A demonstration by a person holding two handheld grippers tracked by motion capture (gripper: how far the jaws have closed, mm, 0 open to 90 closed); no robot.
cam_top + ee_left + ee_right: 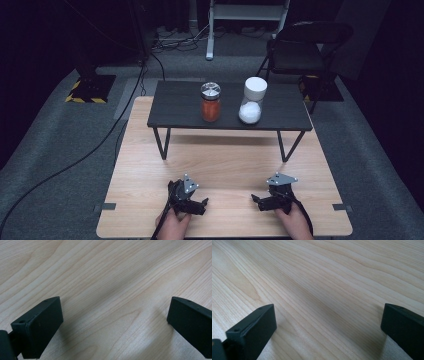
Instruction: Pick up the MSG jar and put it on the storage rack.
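Note:
On a small dark raised shelf stand two jars: one with orange-red powder and a metal lid, one with white powder and a white lid. My left gripper rests on the wooden table near the front edge, held in a hand, jaws wide apart with bare wood between them. My right gripper lies to its right, also open over bare wood. The two grippers point toward each other, well short of the shelf.
The shelf stands on thin black legs at the table's far half. Behind the table are a black folding chair, a white desk frame and cables on grey carpet. Tape marks sit at the table's front corners.

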